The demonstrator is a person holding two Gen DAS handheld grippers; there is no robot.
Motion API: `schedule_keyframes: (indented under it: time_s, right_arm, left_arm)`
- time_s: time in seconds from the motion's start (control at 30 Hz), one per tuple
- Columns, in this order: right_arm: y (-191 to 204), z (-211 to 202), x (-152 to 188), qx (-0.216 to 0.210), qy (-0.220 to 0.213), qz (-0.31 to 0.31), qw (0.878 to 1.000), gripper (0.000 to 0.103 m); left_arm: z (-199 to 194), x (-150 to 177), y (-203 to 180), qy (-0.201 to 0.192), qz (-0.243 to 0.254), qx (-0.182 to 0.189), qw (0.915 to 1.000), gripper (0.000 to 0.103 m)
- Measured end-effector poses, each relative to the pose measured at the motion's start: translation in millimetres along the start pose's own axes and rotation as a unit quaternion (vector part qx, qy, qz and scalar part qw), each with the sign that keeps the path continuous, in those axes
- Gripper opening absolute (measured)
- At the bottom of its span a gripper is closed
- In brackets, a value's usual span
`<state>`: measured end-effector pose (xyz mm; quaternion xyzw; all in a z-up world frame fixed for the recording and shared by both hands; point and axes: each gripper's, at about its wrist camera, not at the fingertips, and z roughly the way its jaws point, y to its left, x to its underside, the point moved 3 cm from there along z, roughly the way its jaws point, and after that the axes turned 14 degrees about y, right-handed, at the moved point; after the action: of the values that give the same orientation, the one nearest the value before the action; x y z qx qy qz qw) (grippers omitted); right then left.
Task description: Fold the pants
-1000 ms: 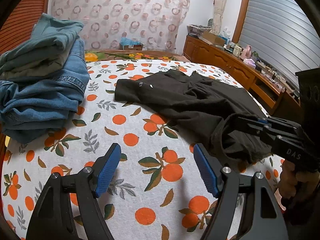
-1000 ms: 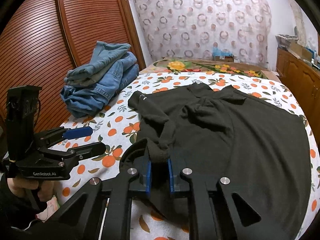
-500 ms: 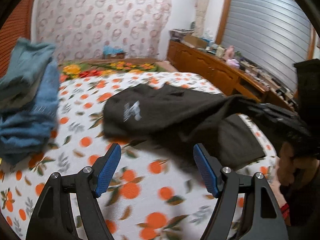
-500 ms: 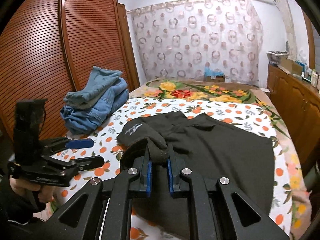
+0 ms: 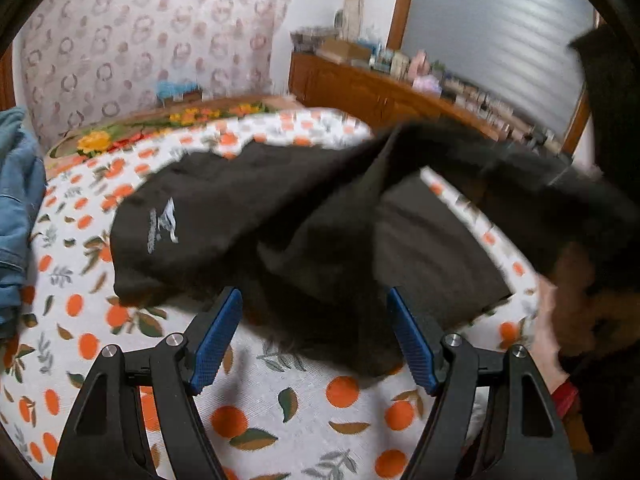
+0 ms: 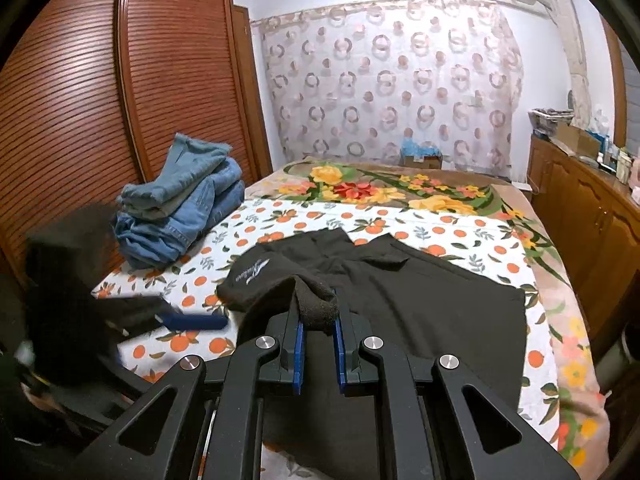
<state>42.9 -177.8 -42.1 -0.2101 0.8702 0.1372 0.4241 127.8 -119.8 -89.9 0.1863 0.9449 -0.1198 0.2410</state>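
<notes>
Black pants (image 6: 420, 296) with a white logo (image 6: 250, 274) lie spread on the orange-print bedsheet (image 6: 280, 220). My right gripper (image 6: 318, 334) is shut on a bunched end of the fabric, holding it lifted off the bed. In the left wrist view the same pants (image 5: 248, 216) hang in a raised fold toward the right, where the right gripper is blurred. My left gripper (image 5: 314, 316) is open, its blue pads (image 5: 216, 336) just short of the pants' near edge with nothing between them. It also appears blurred at the left of the right wrist view, left gripper (image 6: 176, 318).
A stack of folded blue jeans (image 6: 180, 204) sits at the bed's left side by the wooden wardrobe (image 6: 100, 100). A wooden cabinet (image 6: 592, 208) with clutter runs along the right. A floral blanket (image 6: 380, 190) covers the bed's far end. A person's hand (image 5: 552, 328) is at the right.
My right gripper has lifted its end of the pants and carried it over, turning up the logo side. My left gripper has swept right, toward the pants' near edge, still open.
</notes>
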Motion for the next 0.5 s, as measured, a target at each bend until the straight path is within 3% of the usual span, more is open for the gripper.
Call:
schedule_keyframes:
  time_s: [0.2, 0.5]
  right_arm:
    - [-8, -21, 9, 0.012, -0.013, 0.007, 1.0, 0.012]
    - [-13, -49, 45, 0.033, -0.007, 0.007, 0.999, 0.012]
  left_arm:
    - [6, 5, 1, 0.013, 0.0, -0.055, 0.9984, 0.076]
    - [-22, 15, -1, -0.01, 0.004, -0.056, 0.9984, 0.076]
